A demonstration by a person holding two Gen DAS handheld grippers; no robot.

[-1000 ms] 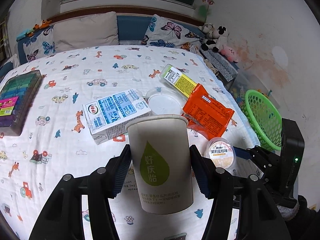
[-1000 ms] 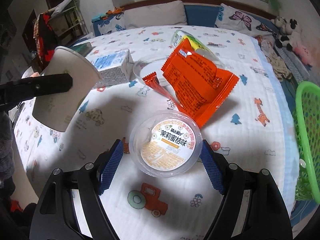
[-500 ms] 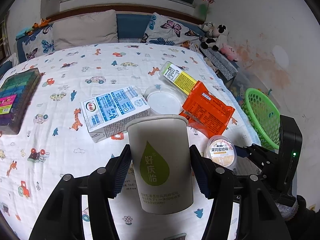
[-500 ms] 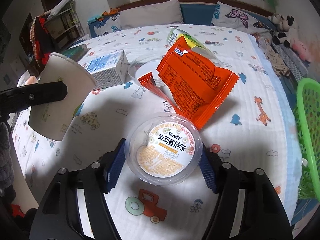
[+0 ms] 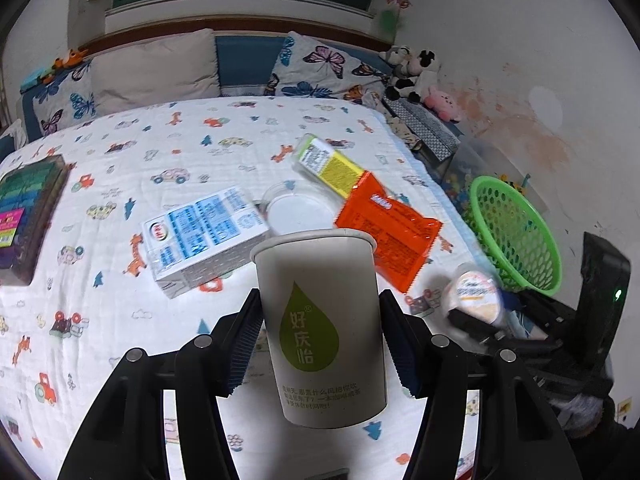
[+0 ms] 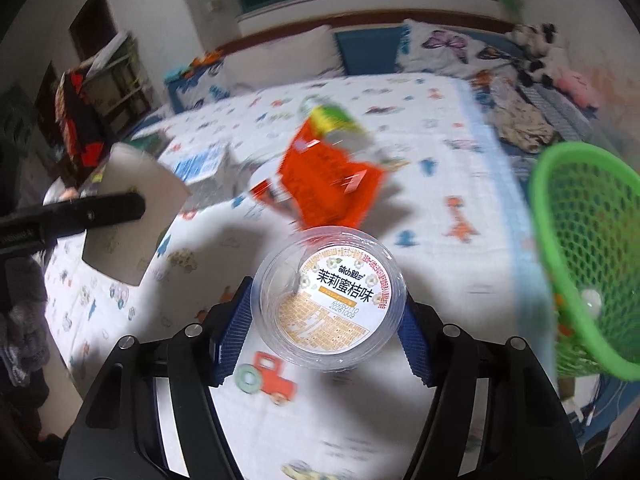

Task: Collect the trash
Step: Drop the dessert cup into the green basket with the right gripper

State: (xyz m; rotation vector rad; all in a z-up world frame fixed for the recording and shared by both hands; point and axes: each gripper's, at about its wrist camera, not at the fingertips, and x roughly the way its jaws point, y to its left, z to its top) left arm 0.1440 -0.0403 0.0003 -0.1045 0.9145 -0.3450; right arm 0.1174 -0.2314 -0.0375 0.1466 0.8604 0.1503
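Note:
My left gripper point(image 5: 320, 336) is shut on a white paper cup point(image 5: 320, 320) with a green drop logo, held upright above the bed; the cup also shows in the right wrist view point(image 6: 132, 208). My right gripper point(image 6: 328, 312) is shut on a clear plastic jelly cup point(image 6: 332, 300) with an orange-and-white label, lifted off the bed; it also shows in the left wrist view point(image 5: 476, 296). A green mesh basket point(image 6: 580, 248) stands off the bed's right edge, close to the jelly cup, and shows in the left wrist view point(image 5: 516, 232) too.
On the patterned bed sheet point(image 5: 120, 320) lie a blue-and-white milk carton point(image 5: 204, 232), a clear round lid point(image 5: 300, 212), an orange wrapper point(image 5: 388, 228) and a yellow-green packet point(image 5: 332, 164). A dark box point(image 5: 28, 208) sits at the left edge. Pillows and plush toys point(image 5: 416, 72) lie at the back.
My right gripper closed on the jelly cup and lifted it off the sheet, swinging right toward the green basket. The left gripper rose slightly with the paper cup.

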